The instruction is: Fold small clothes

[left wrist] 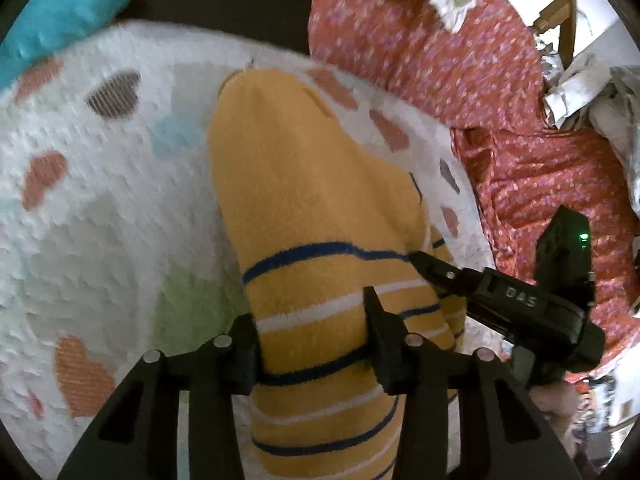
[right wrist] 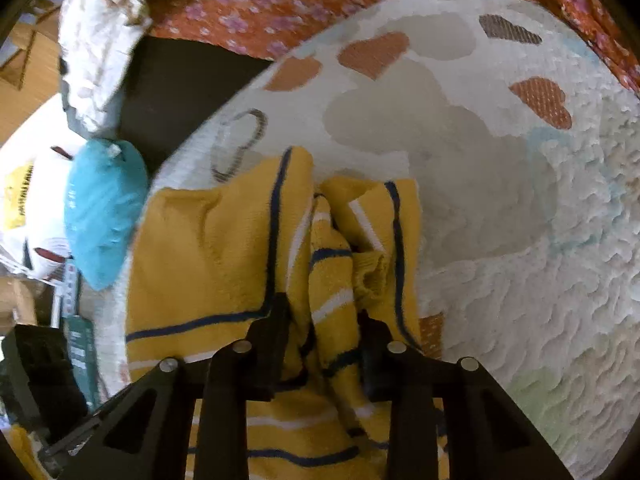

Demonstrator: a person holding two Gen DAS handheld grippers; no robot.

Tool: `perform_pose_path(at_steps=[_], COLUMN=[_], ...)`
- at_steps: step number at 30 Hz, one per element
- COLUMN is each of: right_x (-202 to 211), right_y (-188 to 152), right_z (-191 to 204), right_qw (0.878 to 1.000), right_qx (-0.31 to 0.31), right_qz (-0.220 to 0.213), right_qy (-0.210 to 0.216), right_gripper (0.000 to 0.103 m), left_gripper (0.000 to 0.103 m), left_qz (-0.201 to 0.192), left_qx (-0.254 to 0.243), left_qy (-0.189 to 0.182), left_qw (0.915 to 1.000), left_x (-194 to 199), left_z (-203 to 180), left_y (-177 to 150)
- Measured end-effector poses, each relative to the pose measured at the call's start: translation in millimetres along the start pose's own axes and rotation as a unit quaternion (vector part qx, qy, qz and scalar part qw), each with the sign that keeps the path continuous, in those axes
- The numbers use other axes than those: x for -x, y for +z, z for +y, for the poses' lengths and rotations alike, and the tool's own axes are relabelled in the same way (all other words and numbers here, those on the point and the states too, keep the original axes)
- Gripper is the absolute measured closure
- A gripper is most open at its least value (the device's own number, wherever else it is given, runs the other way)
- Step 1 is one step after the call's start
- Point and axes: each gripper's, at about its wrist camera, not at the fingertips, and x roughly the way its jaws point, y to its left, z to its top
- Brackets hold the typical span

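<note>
the yellow striped garment runs off the bottom edge in both views, its lower end unseen. the left hand-held gripper covers part of its stripes — how tightly the fingers press cannot be told. the patterned mat is blurred, and the white packages too small to read.

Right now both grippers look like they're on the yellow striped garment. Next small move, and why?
Probably carry both grips forward together to lay the near part over the far part. The left gripper and right gripper each straddle the yellow striped garment, and fabric bunches between the right gripper's fingers, on the white heart-patterned blanket. Whether either grip is tight is unclear.
</note>
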Motion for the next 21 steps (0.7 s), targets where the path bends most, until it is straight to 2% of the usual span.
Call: perform_pose_path(at_steps=[6, 10, 16, 21], right_x=[22.1, 26.7, 14.5, 8.8], right_y=[-1.8, 0.2, 0.1, -3.4], right_z=[45.5, 69.5, 92.3, 102.8], right_qw=[0.999, 0.997, 0.996, 0.995], right_qx=[0.043, 0.064, 0.077, 0.092], right_qz=[-0.027, -0.039, -0.035, -0.037], right_qy=[0.010, 0.012, 0.008, 0.009], right_gripper=[0.074, 0.074, 0.074, 0.074], left_gripper=[0.062, 0.062, 0.062, 0.062], left_qz=[-0.057, -0.087, -0.113, -0.123], left_qx=[-0.014, -0.027, -0.043, -0.052], left_qy=[0.023, 0.056, 0.097, 0.110], left_qw=[0.9980, 0.9943, 0.9879, 0.9849], left_x=[35.2, 49.4, 60.9, 65.3], left_z=[4.1, 8.6, 13.6, 15.6], left_y=[9.6, 15.0, 16.8, 16.7])
